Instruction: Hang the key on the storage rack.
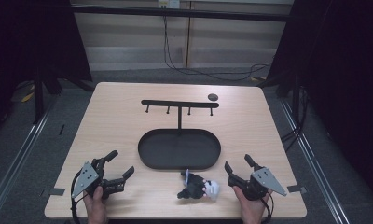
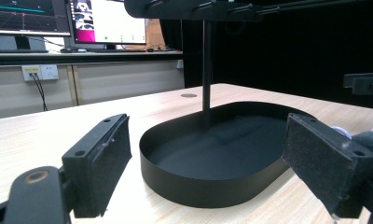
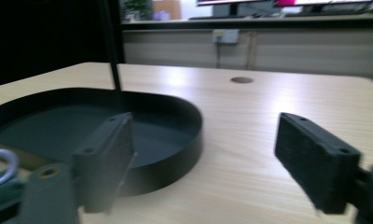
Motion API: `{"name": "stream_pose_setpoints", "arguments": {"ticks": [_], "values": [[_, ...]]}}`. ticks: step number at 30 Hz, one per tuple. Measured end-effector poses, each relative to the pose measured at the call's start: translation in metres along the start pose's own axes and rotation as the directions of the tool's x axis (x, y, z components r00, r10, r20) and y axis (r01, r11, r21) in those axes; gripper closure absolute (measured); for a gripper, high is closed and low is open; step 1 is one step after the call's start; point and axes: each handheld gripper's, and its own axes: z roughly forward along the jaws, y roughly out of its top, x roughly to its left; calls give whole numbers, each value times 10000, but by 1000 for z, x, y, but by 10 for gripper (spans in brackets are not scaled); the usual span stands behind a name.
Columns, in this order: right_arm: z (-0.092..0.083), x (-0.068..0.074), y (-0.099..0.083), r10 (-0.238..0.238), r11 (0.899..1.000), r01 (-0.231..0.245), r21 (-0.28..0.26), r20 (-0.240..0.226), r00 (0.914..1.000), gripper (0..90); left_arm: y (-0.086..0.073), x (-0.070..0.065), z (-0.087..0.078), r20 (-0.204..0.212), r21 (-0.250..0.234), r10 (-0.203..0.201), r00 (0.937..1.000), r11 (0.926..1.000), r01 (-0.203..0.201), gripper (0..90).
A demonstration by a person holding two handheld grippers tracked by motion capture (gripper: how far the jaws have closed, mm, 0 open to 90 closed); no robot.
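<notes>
Near the table's front edge, a dark-and-white keychain toy lies between both tongs — left and right wide, empty. Right should approach low, grip its loop — likely for the rack.

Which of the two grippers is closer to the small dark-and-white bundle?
The right gripper: it sits just beside the bundle, while the left gripper is farther away.

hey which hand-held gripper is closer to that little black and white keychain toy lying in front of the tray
The right hand-held gripper. It sits just right of the keychain toy, jaws open, not touching it. The left hand-held gripper is farther off to the toy's left, also open.
</notes>
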Motion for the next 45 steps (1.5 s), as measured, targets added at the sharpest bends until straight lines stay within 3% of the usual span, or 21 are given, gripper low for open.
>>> {"name": "stream_pose_setpoints", "arguments": {"ticks": [7, 9, 11, 12, 13, 15, 16, 19, 20, 22, 26, 28, 29, 32, 35, 36, 37, 38, 41, 44, 45], "values": [[-2, 8, 13, -246, 9996, 254, 92, -771, 9967, 337, 0, 0, 0, 2, 0, 0, 10000, 10000, 0, 151], [-2, 14, 20, -401, 9984, 451, 350, -1329, 9903, 383, 0, 0, 0, 1, 1, 0, 10000, 10000, 0, 151], [-2, 16, 23, -409, 9977, 483, 465, -1491, 9880, 420, 0, 0, 0, 2, 0, -1, 10000, 10000, 1, 151], [-1, 18, 28, -390, 9970, 505, 584, -1835, 9822, 446, 0, 0, 0, 3, -3, -1, 10000, 10000, 1, 151], [-1, 18, 28, -390, 9970, 505, 584, -1835, 9822, 446, 0, 0, 0, 3, -3, -1, 10000, 10000, 1, 151], [2, 19, 38, -133, 9913, 445, 1238, -2421, 9702, 457, 0, 0, 0, -4, 6, -5, 10000, 10000, 5, 151], [2, 19, 38, -133, 9913, 445, 1238, -2421, 9702, 457, 0, 0, 0, -4, 6, -5, 10000, 10000, 5, 151], [3, 22, 46, -103, 9880, 537, 1451, -2849, 9585, 478, 0, 0, 0, -5, 6, -6, 10000, 10000, 6, 151], [4, 23, 50, -85, 9870, 607, 1490, -3283, 9445, 501, 0, 0, 0, 2, 1, -3, 10000, 10000, 3, 151], [5, 26, 51, -152, 9856, 690, 1547, -3252, 9455, 498, 0, 0, 0, -5, 8, -7, 10000, 10000, 7, 151], [10, 34, 55, -236, 9733, 1066, 2031, -3737, 9272, 501, 0, 0, 0, -1, 1, -3, 10000, 10000, 3, 151], [13, 38, 57, -269, 9667, 1272, 2219, -4062, 9134, 502, 0, 0, 0, 2, -3, -4, 10000, 10000, 4, 151], [14, 40, 58, -356, 9639, 1387, 2272, -4065, 9129, 503, 0, 0, 0, 0, 1, -4, 10000, 10000, 4, 151], [20, 46, 62, -288, 9502, 1626, 2659, -4446, 8953, 502, 0, 0, 0, 3, -3, -5, 10000, 10000, 5, 151], [23, 48, 64, -315, 9418, 1780, 2851, -4524, 8913, 501, 0, 0, 0, 4, -1, -2, 10000, 10000, 2, 151], [26, 51, 65, -287, 9329, 1901, 3059, -4630, 8859, 501, 0, 0, 0, -19, -8, -6, 10000, 10000, 6, 151], [26, 51, 65, -287, 9329, 1901, 3059, -4630, 8859, 501, 0, 0, 0, 1, 1, -5, 10000, 10000, 5, 151], [29, 54, 65, -264, 9227, 2048, 3265, -4766, 8787, 501, 0, 0, 0, -1, 6, -8, 10000, 10000, 8, 151], [32, 57, 66, -324, 9157, 2116, 3417, -4620, 8863, 500, 0, 0, 0, -2, 7, -8, 10000, 10000, 8, 151], [39, 63, 69, -204, 8938, 2345, 3824, -4875, 8729, 492, 0, 0, 0, -20, -10, -9, 10000, 10000, 9, 151], [39, 63, 69, -204, 8938, 2345, 3824, -4875, 8729, 492, 0, 0, 0, -20, -10, -9, 10000, 10000, 9, 151]]}}
